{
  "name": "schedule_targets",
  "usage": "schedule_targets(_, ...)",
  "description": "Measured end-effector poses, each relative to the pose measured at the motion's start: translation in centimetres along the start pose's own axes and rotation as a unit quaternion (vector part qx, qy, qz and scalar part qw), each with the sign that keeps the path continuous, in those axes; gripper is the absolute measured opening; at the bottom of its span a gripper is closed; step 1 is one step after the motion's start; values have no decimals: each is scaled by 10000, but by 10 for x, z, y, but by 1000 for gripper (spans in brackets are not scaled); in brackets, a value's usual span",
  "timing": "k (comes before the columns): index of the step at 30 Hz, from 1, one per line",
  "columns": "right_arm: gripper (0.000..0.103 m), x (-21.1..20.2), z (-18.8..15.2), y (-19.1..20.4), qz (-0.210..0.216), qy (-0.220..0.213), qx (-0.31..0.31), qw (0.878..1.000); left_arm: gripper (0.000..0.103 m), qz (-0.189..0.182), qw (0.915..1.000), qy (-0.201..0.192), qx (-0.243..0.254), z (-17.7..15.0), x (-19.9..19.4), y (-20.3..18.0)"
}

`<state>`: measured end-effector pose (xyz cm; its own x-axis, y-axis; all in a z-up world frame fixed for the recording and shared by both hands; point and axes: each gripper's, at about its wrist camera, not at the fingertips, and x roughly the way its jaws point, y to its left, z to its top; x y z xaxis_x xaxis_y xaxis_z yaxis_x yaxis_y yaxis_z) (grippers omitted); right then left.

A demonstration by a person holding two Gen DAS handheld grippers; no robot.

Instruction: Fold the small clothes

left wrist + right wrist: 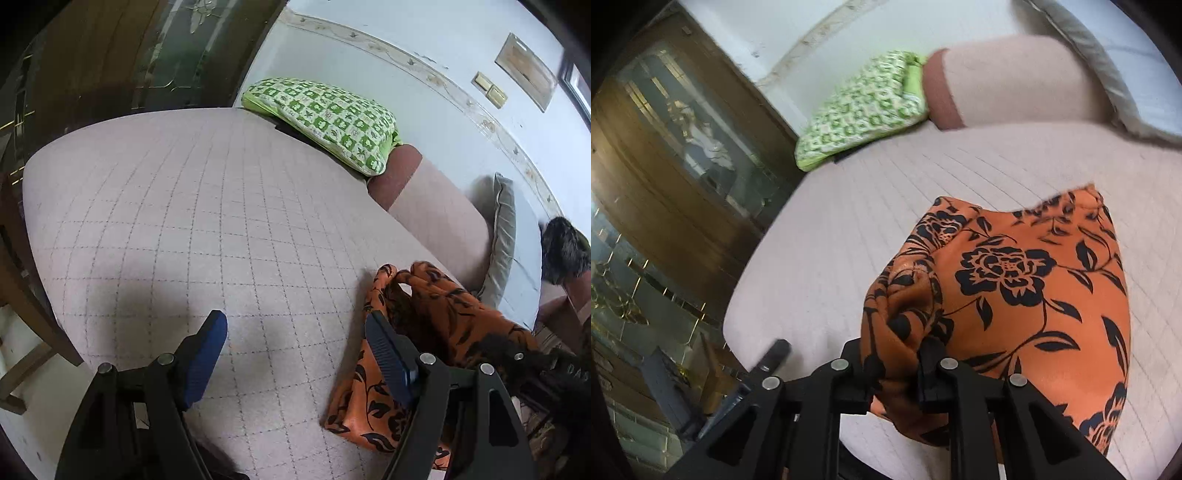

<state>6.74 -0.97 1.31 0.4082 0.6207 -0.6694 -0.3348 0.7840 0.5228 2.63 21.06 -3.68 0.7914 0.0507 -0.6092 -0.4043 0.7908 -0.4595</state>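
- right gripper (894, 373) is clamped on a bunched edge of the orange floral garment (1027, 295); the rest of the cloth drapes onto the pink quilted bed cover (831, 229).
- left gripper (295, 354) hangs over the cover with its fingers wide apart and nothing between them, garment just beside its right finger.
- judgement: the left should pinch a free corner so both can pull the cloth flat before any fold (a bunched grip would fold crooked).
- right view is blurred, so the number of layers pinched is unclear.
- around: green checked pillow (325, 118), pink bolster (436, 206), grey cushion (504, 236) at the far edge, well apart from the garment; none seems in the way.
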Motion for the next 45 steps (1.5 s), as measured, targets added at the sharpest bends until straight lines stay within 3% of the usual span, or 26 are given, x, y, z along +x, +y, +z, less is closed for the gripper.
schedule_targets(5, 17, 75, -42, -11, -77, 909, 155, 9957, 78, 30, 9999, 80, -137, 3, 7, 4)
schedule_targets(7, 17, 72, -44, -22, 153, 840, 520, 9950, 78, 29, 9999, 124, -43, 2, 9, -1)
schedule_targets(10, 16, 31, -14, -16, 517, 326, 557, 9966, 78, 14, 10000, 76, 26, 2, 7, -4)
schedule_targets(14, 16, -42, 35, -20, 747, -837, 754, 9908, 78, -17, 9999, 150, 9, 2, 9, -2)
schedule_targets(17, 17, -70, 49, -30, 586, -1325, 735, 9867, 78, -28, 9999, 130, -51, 2, 8, 0)
schedule_targets(19, 17, -52, 36, -20, 540, -991, 523, 9922, 78, -37, 9998, 148, -104, 3, 9, 1)
schedule_targets(22, 17, 16, -8, 2, 182, 213, 10, 9996, 78, -13, 9998, 152, -87, 3, 10, 0)
schedule_targets(24, 17, 69, -52, -2, -251, 1064, -173, 9939, 78, 20, 9999, 134, -5, 2, 9, -2)
schedule_targets(26, 18, 77, -72, 0, -310, 910, -271, 9950, 78, 37, 9999, 112, 32, 1, 7, -2)
schedule_targets(31, 17, 55, -61, 0, -164, 859, -289, 9958, 78, 42, 9999, 125, 18, 1, 9, -3)
schedule_targets(34, 21, 73, -76, 1, -368, 1244, -533, 9901, 78, 59, 9999, 123, 88, 1, 10, -5)
schedule_targets(37, 34, 66, -86, 7, -268, 834, -757, 9933, 78, 61, 9999, 135, 5, 1, 8, -1)
schedule_targets(39, 76, 59, -88, 10, 393, 922, -519, 9936, 78, 69, 9998, 140, -99, 2, 8, 3)
schedule_targets(43, 77, 61, -88, 20, 627, 886, -600, 9923, 78, 94, 9998, 146, -138, 2, 9, 4)
schedule_targets(45, 77, 54, -86, 1, 780, 795, -207, 9936, 78, 112, 9998, 127, -74, 1, 8, 2)
